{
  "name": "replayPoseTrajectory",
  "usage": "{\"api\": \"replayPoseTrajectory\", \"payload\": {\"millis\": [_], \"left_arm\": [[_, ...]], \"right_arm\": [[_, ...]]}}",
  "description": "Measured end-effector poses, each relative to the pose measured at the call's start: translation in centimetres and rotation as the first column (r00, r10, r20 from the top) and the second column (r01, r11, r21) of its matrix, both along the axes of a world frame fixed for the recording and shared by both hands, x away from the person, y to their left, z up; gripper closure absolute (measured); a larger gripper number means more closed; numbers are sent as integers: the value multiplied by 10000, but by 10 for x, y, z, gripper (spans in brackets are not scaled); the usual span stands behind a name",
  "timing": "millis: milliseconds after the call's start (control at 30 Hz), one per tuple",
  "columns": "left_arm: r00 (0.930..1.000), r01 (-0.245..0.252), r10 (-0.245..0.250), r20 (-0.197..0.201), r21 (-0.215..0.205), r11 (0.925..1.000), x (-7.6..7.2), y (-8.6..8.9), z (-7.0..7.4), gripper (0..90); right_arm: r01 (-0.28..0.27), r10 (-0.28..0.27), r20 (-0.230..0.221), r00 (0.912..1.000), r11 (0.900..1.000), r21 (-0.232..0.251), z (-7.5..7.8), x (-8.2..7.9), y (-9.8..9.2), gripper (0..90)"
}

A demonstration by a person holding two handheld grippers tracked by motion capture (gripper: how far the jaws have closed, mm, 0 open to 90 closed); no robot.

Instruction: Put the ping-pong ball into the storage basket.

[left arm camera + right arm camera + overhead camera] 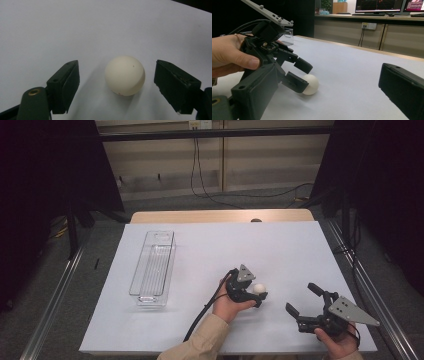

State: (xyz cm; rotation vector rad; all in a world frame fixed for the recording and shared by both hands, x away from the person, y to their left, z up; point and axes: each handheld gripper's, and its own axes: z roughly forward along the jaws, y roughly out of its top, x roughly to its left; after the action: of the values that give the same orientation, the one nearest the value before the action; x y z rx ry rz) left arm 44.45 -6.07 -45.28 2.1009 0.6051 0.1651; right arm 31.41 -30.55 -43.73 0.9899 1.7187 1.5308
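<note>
Jaws of the left gripper (117,85) stand apart around a small cream-white plastic ball (125,75) on the white table cover (75,30), not touching it; the right gripper (306,301) rests nearby, released.

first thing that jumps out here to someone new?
The small cream-white ball on the white table sheet, lying between the left gripper's open black jaws with a gap on each side, near the front centre. Then the clear plastic oblong bin at the sheet's left, and the right gripper resting open at the front right.
</note>
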Motion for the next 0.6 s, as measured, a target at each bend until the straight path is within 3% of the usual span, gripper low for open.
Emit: {"api": "replayPoseTrajectory", "payload": {"millis": [200, 433, 567, 600], "left_arm": [[9998, 163, -159, -84, 495, 9986, 2, -7, 2, 269], [9992, 123, -101, -374, 599, 9981, 5, -8, -1, 347], [9986, 58, -36, -528, 409, 9991, 5, -8, -2, 416], [9983, 217, -181, -548, 663, 9976, 6, -7, -1, 425]], "right_arm": [[9, -9, 15, 10000, 10000, 27, 0, 0, 0, 18], [-13, 13, 17, 10000, 10000, 29, 1, 0, -1, 18], [-17, 17, 54, 10000, 10000, 36, 1, 0, -1, 18], [1, -2, 46, 10000, 10000, 41, 1, 0, -1, 18]]}}
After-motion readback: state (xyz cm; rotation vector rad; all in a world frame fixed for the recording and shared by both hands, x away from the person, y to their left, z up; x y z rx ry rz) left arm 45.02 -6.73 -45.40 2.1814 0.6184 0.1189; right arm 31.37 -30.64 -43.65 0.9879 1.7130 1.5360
